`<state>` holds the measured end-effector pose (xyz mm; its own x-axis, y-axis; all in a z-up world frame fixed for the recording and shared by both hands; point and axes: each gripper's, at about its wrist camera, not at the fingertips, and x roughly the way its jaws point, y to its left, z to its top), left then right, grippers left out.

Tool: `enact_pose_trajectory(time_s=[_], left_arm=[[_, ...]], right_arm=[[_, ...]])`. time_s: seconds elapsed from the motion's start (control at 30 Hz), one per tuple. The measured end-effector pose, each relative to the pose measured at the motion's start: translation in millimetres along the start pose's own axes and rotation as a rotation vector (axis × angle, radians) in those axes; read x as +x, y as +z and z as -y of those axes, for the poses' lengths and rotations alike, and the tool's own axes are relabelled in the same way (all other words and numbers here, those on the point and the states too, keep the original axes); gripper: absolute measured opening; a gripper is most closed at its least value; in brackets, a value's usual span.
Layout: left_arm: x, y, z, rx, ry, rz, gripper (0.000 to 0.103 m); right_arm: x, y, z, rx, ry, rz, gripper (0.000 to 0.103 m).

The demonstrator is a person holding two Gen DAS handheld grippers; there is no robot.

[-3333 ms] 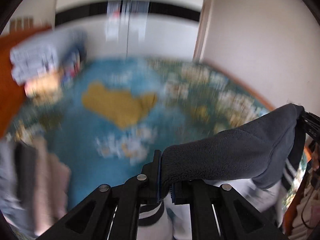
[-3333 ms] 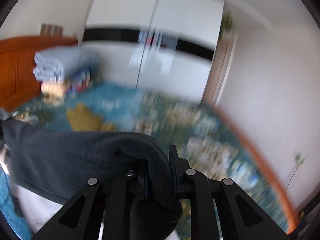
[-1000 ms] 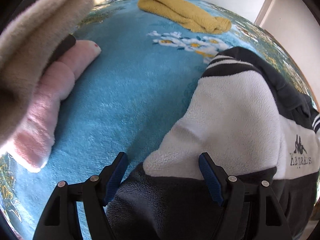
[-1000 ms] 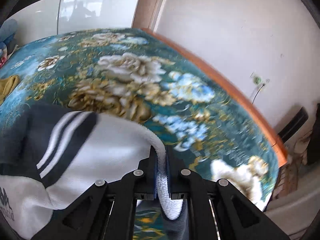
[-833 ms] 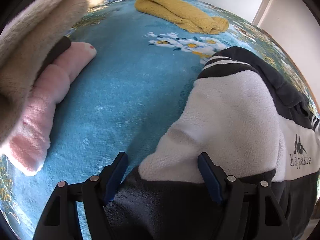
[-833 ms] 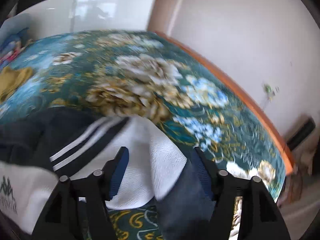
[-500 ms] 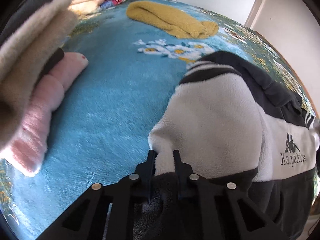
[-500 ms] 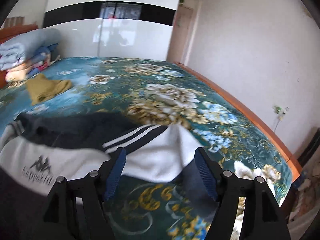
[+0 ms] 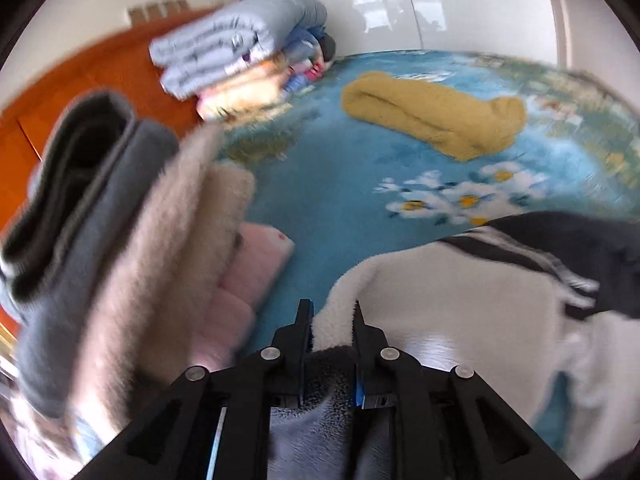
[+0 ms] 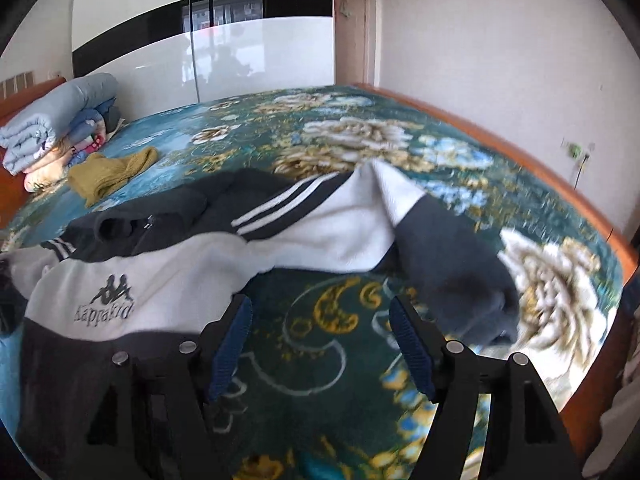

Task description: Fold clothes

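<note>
A fleece jacket [image 10: 160,272] in white and dark navy, with striped sleeves and a chest logo, lies spread on the bed. My left gripper [image 9: 331,312] pinches the jacket's [image 9: 460,304] near left edge. Its jaws are opening slightly, but fleece still fills the narrow gap between the pads. My right gripper [image 10: 320,308] hovers open over bare blanket, with nothing between its blue pads. The jacket's right sleeve [image 10: 452,256] lies loose just beyond its right finger.
A stack of folded grey, beige and pink clothes [image 9: 120,240] looms close on the left. A yellow garment [image 9: 432,116] lies further up the floral blanket [image 10: 320,128], near folded quilts [image 10: 52,120] by the headboard. The bed's wooden edge [image 10: 560,184] runs along the right.
The left gripper closed on the jacket's edge and lifted it. The right gripper let go of the sleeve, opened wide and pulled back, leaving the sleeve on the blanket.
</note>
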<state>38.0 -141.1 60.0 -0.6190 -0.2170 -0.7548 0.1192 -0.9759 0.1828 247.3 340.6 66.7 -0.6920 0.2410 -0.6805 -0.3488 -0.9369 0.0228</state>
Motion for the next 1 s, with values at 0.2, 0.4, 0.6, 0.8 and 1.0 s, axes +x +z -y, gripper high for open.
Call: enact_pose_trajectory(time_s=[0.2, 0.4, 0.6, 0.8, 1.0], left_arm=[[-62.5, -29.7, -6.3, -0.041, -0.252, 0.057, 0.063], [-61.0, -76.4, 35.4, 0.006, -0.575, -0.132, 0.063], [-43.5, -105.6, 58.7, -0.041, -0.692, -0.322, 0.063], [-50.5, -118.6, 68.5, -0.031, -0.715, -0.357, 0.051], [-61.1, -122.4, 72.1, -0.058, -0.708, -0.336, 0.008]], right_arm=[[13.8, -28.3, -11.0, 0.008, 0.290, -0.137, 0.072], [32.6, -56.1, -21.5, 0.101, 0.406, -0.231, 0.072], [24.1, -69.6, -22.0, 0.182, 0.523, -0.232, 0.050], [11.8, -90.0, -9.8, 0.263, 0.604, -0.230, 0.049], [18.7, -95.9, -19.1, 0.333, 0.673, -0.220, 0.044]])
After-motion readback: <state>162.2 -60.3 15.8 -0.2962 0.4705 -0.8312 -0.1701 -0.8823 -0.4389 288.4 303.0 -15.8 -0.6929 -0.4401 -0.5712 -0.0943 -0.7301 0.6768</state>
